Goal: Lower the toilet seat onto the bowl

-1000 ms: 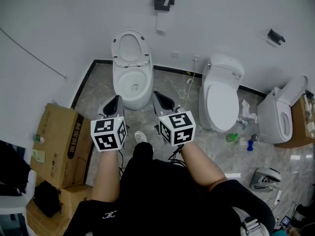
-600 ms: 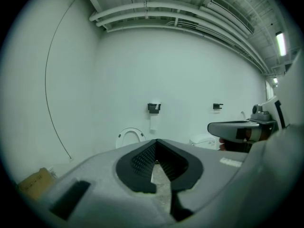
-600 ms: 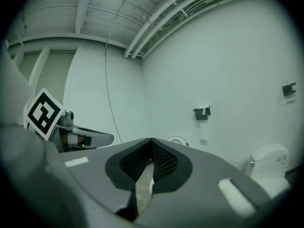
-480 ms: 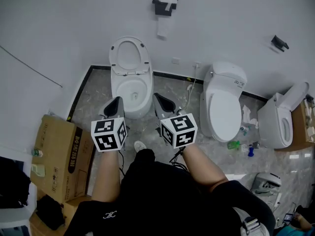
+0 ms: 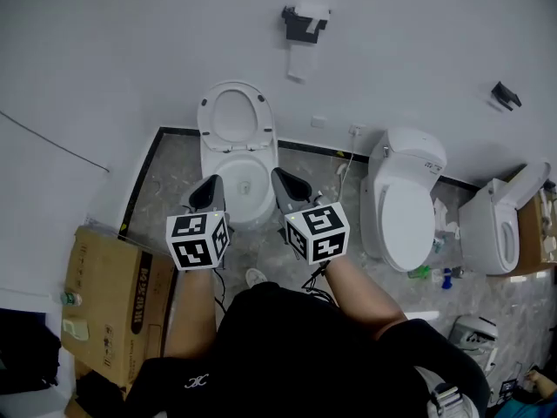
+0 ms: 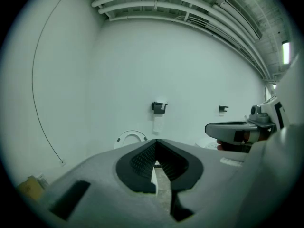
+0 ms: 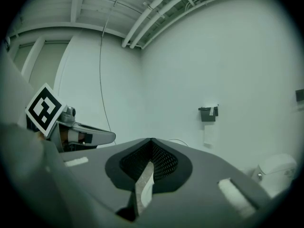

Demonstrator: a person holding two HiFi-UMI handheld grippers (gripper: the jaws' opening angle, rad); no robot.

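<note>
Jaws pressed together, empty, both left gripper (image 5: pixel 210 186) and right gripper (image 5: pixel 282 179); upright toilet seat (image 5: pixel 206 120) ahead, apart

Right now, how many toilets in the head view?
3. Left toilet, seat up; middle toilet, closed; right toilet, open, near the frame edge. A white object at lower right is too unclear to count.

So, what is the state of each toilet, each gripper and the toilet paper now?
toilet seat, raised, not yet on the bowl
middle toilet, lid down
right toilet, lid up
left gripper, shut, empty
right gripper, shut, empty
toilet paper, a strip hanging down
</note>
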